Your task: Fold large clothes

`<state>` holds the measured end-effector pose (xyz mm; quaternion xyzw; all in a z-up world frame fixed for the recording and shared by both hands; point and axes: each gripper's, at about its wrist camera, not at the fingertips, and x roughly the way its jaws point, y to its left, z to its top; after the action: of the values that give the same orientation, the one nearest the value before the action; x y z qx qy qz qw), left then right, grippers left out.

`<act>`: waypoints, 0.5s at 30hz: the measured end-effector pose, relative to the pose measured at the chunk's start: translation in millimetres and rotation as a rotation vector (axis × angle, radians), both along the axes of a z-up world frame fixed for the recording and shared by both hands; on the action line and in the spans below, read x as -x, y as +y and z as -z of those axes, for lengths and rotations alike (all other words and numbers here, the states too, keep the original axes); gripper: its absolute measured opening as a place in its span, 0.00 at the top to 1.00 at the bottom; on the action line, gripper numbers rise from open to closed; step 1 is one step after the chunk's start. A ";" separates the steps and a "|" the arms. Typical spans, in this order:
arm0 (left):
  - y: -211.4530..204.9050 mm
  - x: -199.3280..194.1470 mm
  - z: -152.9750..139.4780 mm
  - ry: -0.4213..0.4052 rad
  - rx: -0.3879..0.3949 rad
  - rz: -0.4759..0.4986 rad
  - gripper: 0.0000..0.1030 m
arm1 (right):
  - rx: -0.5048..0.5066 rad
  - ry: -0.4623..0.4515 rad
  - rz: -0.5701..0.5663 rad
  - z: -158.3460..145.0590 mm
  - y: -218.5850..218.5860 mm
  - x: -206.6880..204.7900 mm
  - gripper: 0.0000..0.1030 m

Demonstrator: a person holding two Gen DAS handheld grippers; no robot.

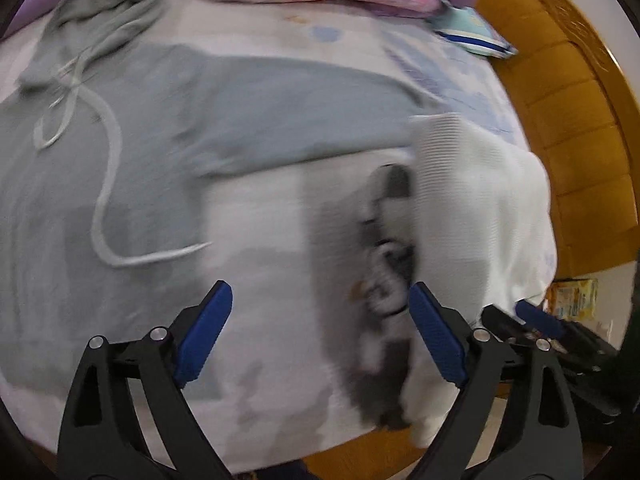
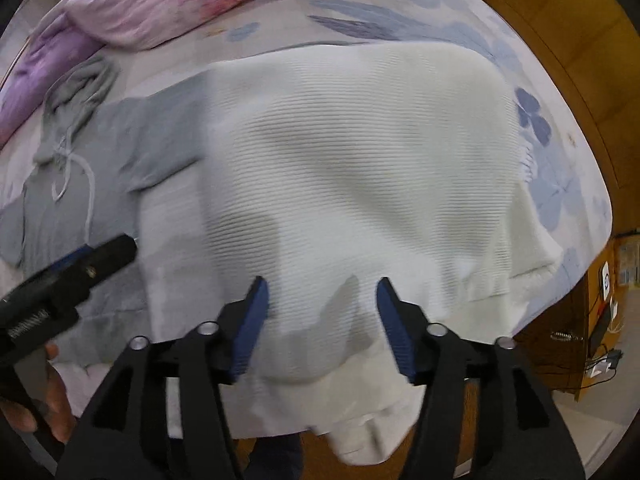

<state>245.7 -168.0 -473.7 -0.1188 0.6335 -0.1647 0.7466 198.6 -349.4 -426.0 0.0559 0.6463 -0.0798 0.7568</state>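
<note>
White ribbed garment (image 2: 352,168) spread on the bed (image 2: 560,184), its near hem draped over the bed's front edge; a grey hoodie (image 1: 132,152) with a loose drawstring (image 1: 104,184) lies flat to its left, the white fabric overlapping one grey sleeve. Right gripper (image 2: 320,320) hovers above the near hem, jaws open and empty. Left gripper (image 1: 320,336) hangs over the boundary between the two garments, jaws likewise open, holding nothing. Both views are motion-blurred. The step in hand appears to be taking hold of the white garment's near edge. To do it well, each gripper should pinch one layer of hem near opposite corners, clear of the grey sleeve beneath, then lift evenly so the fold line stays straight. A pink quilt (image 2: 192,4) lies at the far side.
</note>
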 end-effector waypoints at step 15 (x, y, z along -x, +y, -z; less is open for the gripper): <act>164.7 45.0 -85.2 -0.081 -0.072 0.017 0.06 | 0.140 -0.111 -0.003 -99.3 168.8 33.4 0.15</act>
<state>200.7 -3.3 -388.5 -0.0798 0.6094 -0.1527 0.7739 165.3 -180.6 -326.6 0.0063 0.5963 -0.1206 0.7936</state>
